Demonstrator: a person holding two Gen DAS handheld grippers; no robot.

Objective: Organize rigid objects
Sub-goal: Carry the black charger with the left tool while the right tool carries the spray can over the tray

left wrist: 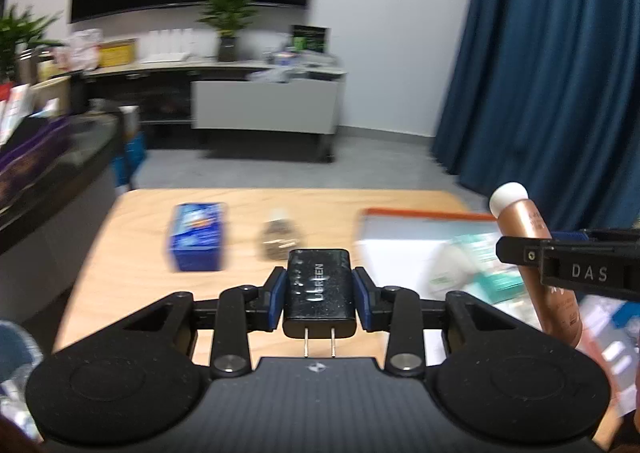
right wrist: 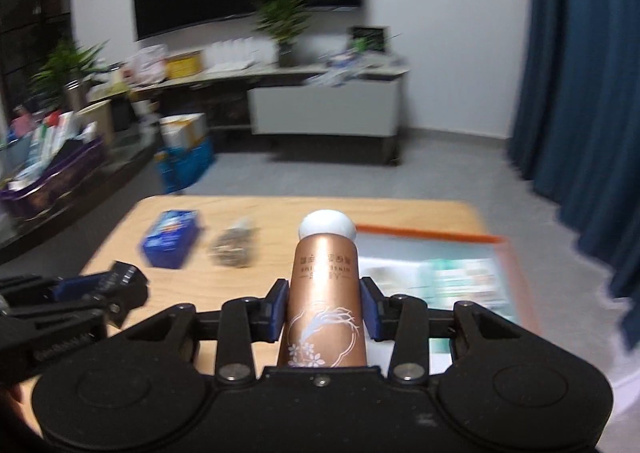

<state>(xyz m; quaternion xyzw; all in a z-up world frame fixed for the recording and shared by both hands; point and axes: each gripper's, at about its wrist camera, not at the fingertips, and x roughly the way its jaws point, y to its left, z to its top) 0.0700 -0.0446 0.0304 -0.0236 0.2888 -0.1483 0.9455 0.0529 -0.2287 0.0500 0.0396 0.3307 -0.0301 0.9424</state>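
My left gripper is shut on a black UGREEN charger, prongs toward the camera, held above the wooden table. My right gripper is shut on a copper bottle with a white cap; the bottle also shows at the right of the left wrist view. A blue box and a small clear bottle of dark bits lie on the table ahead. An orange-rimmed white tray holds a teal-and-white package.
The left gripper shows at the left of the right wrist view. Beyond the table are grey floor, a white cabinet, a cluttered shelf with plants, a dark screen and a blue curtain. A dark counter stands left.
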